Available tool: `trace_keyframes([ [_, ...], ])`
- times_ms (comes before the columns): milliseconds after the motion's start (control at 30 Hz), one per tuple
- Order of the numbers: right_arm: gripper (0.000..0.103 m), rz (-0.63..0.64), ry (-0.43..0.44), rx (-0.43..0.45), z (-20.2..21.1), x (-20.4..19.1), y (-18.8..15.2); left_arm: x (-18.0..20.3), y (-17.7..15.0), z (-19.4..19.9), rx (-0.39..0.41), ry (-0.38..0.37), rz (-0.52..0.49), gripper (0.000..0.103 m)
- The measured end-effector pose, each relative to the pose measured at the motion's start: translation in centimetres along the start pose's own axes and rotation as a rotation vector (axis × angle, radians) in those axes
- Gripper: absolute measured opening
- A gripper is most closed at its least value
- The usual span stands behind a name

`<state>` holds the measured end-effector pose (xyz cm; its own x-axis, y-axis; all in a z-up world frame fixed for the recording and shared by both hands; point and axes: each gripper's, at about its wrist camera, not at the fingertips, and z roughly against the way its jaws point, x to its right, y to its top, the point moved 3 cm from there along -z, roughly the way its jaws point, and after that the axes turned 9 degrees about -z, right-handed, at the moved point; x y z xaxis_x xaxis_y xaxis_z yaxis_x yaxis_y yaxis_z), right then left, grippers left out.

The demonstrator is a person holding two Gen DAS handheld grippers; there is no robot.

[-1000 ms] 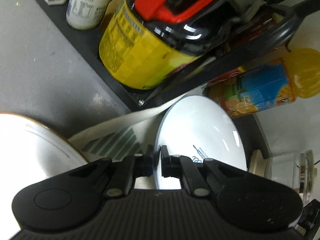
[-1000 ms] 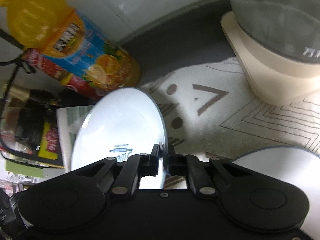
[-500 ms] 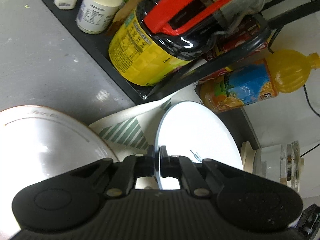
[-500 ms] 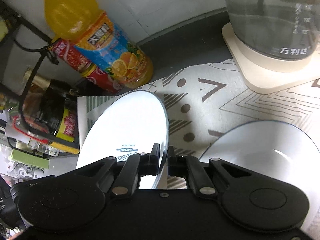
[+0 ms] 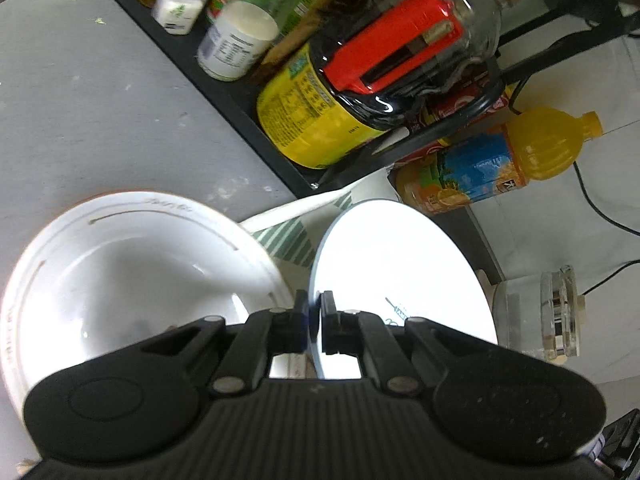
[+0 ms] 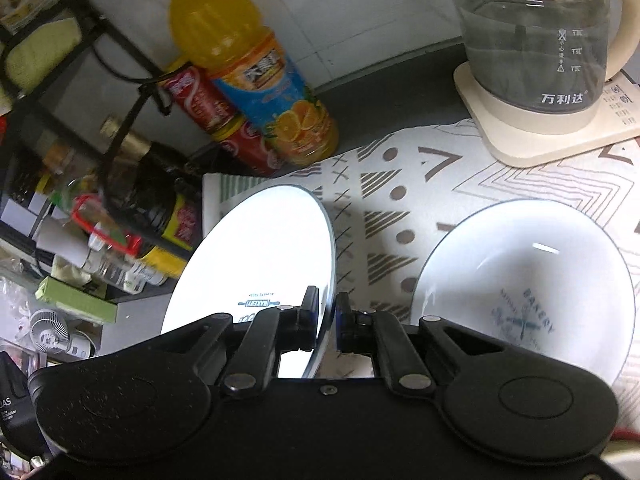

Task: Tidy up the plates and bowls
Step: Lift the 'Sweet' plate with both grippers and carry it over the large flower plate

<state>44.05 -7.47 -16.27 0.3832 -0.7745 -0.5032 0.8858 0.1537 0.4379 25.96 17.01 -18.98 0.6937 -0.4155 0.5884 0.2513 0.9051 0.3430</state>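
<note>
While both grippers pinch one plate (image 5: 404,272) by opposite rims | left gripper (image 5: 315,318) clamped, right gripper (image 6: 327,320) clamped | risk: uneven pull slips it onto bowl (image 6: 532,280)

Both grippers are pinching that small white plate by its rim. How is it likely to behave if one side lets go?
The plate looks glazed and glossy, so probably slippery between the fingers. Held on edge by the left gripper and right gripper, it would likely pivot or drop from a single rim pinch. It looks ceramic: stiff, and liable to chip on the bowl below.
</note>
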Motion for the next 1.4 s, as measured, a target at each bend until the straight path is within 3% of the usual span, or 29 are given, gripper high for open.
trace_keyframes([
  [800,0.011,0.067,0.019,-0.038,2.6,-1.7,-9.4,-6.8,-4.6,5.7,-0.023,0.024,-0.005,0.004],
  [1400,0.011,0.131,0.019,-0.070,0.7,-3.4,-11.0,-9.9,-5.7,5.7,-0.029,0.093,0.024,0.007],
])
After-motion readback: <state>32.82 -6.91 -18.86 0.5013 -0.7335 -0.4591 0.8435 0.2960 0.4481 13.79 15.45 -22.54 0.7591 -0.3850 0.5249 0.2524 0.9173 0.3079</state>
